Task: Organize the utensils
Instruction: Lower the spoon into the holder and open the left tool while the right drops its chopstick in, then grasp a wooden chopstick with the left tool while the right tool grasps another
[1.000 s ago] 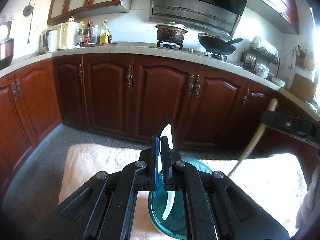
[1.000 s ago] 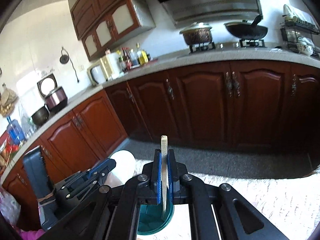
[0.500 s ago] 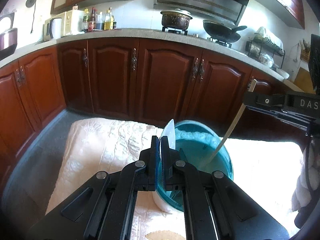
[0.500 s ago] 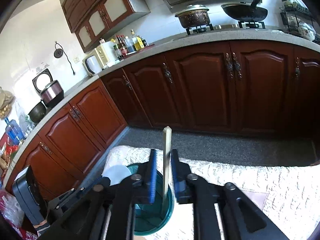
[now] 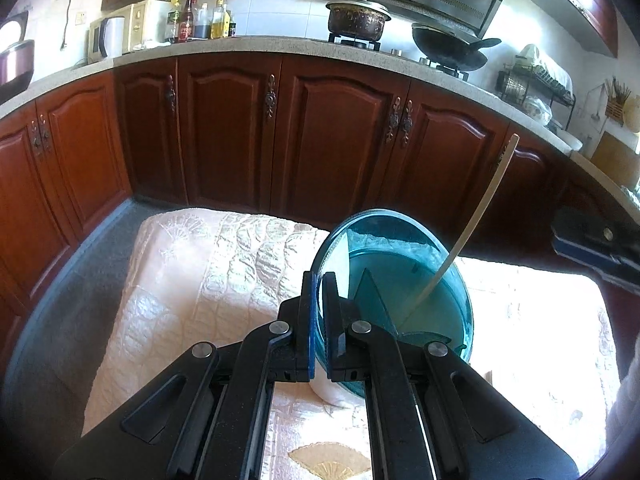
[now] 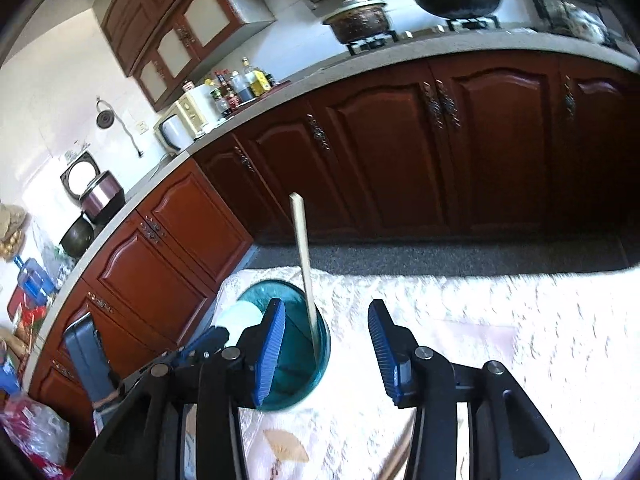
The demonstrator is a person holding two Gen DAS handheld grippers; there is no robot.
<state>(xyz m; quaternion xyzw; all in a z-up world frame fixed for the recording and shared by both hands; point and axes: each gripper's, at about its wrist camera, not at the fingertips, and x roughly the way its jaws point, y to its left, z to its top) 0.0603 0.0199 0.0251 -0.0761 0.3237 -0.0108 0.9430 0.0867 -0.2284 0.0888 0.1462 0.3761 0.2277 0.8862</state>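
A clear teal cup (image 5: 394,280) stands on the white quilted table cloth (image 5: 208,280). A pale chopstick (image 5: 468,236) leans in it, tip up. My left gripper (image 5: 318,292) is shut on a thin white utensil (image 6: 239,315); in the left wrist view only a sliver of white shows below the pads beside the cup's rim. In the right wrist view the cup (image 6: 294,354) holds the chopstick (image 6: 306,272) upright. My right gripper (image 6: 326,346) is open and empty, just right of the cup.
Dark red kitchen cabinets (image 5: 336,132) with a stone counter run behind the table. A pot (image 5: 358,20) and a wok (image 5: 450,46) sit on the stove. A fan pattern (image 6: 286,446) marks the cloth near the front edge.
My right gripper has opened and let go of the chopstick, which now rests in the cup, and has drawn back to the right. My left gripper has lowered the white utensil beside the cup's rim.
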